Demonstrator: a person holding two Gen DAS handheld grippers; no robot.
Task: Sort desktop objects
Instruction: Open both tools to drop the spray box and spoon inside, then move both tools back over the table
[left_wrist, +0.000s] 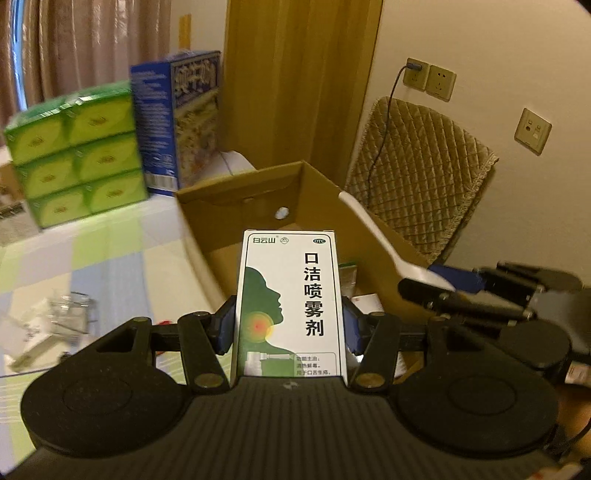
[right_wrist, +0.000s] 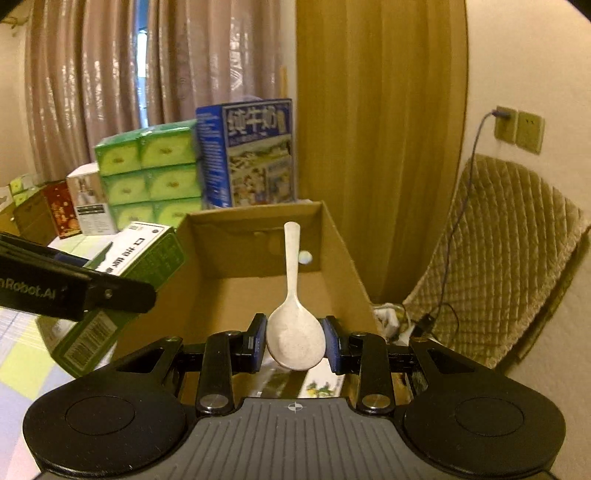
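Left gripper: jaws clamped on an upright white-and-green spray box printed with a head silhouette, held above the near rim of the open cardboard box. Right gripper: jaws closed on the bowl of a pale speckled spoon, handle pointing away over the same box.

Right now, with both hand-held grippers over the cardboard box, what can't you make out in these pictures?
- Cardboard box floor: mostly hidden by the spray box in the left wrist view and by the white spoon in the right wrist view.
- Clear items on the table: motion-blurred, left wrist view.
- Packets in the box's near end: cut off behind the right hand-held gripper.
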